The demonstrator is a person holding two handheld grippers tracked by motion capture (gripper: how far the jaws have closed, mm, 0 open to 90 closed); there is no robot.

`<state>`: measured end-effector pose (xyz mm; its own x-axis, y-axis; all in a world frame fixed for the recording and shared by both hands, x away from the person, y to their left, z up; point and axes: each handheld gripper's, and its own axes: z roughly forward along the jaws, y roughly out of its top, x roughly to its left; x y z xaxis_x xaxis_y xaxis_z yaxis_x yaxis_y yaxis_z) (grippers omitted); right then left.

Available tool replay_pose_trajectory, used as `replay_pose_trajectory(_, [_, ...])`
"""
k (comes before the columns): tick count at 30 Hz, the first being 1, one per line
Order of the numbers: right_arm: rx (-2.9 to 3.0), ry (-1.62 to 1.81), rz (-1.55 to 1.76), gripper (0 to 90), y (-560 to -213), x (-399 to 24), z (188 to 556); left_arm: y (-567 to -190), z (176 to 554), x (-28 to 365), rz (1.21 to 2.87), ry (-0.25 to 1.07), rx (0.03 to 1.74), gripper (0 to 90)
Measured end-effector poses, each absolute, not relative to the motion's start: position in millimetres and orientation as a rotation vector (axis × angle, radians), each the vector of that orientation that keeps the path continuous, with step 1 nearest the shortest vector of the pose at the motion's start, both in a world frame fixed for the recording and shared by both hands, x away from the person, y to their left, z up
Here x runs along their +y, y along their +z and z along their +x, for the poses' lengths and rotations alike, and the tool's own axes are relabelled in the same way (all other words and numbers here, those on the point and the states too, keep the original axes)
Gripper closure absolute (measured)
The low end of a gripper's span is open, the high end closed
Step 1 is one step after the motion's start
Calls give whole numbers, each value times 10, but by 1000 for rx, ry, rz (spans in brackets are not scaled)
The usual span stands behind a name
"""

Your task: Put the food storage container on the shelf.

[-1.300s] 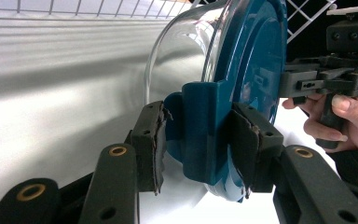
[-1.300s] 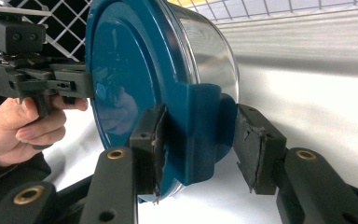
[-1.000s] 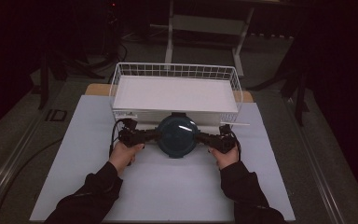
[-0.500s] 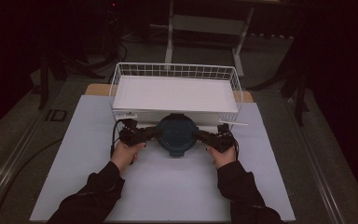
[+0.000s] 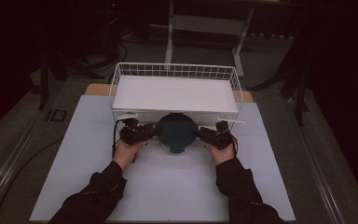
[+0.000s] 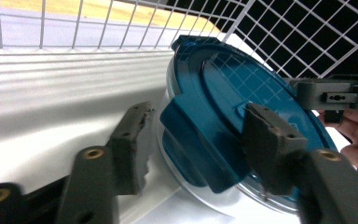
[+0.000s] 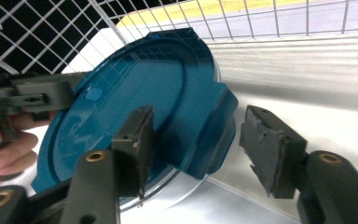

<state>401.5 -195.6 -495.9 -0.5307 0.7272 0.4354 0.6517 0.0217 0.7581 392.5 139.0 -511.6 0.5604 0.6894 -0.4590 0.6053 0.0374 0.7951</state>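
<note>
The left claw [image 6: 193,144] stands part open, its jaws having just been opening; the left latch tab of the lid [image 6: 242,107] sits between them, one pad over the lid's top face, the other clear of the tab on the outer side. The right claw [image 7: 193,144] is likewise part open and has just been opening, with the opposite latch tab between its pads and a gap showing on the outer pad's side. Neither claw presses on the lid.

In the high view the left claw [image 5: 140,132] and right claw [image 5: 212,135] point inward at each other from either side of the round blue-lidded tub [image 5: 177,132]. The left hand [image 5: 128,150] and right hand [image 5: 221,151] sit just behind the claws, wrists low, dark-sleeved forearms running back toward the near edge of the counter [image 5: 168,186].

The tub stands tilted, leaning against the near wall of the wire basket [image 5: 175,72], about midway between the counter's left and right edges. The basket stands at the far edge, a white tray [image 5: 175,93] inside it.
</note>
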Motion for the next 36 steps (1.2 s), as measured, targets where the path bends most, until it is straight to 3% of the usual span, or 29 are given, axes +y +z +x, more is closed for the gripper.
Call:
replay_pose_trajectory(16, [2209,1544,1368,403,-4782,-1978,3682,-4956,3575,1405,1710,-10,907,6])
replay_pose_trajectory(32, [2344,1578,1274,589,-4777,-1808,3213,-4866,3115,1468,1728,-7,862,5])
replay_pose_trajectory(36, [2391,1563,1246,713,-4817,-1693,3134,-4888,2992,1448,1755,-20,842,5])
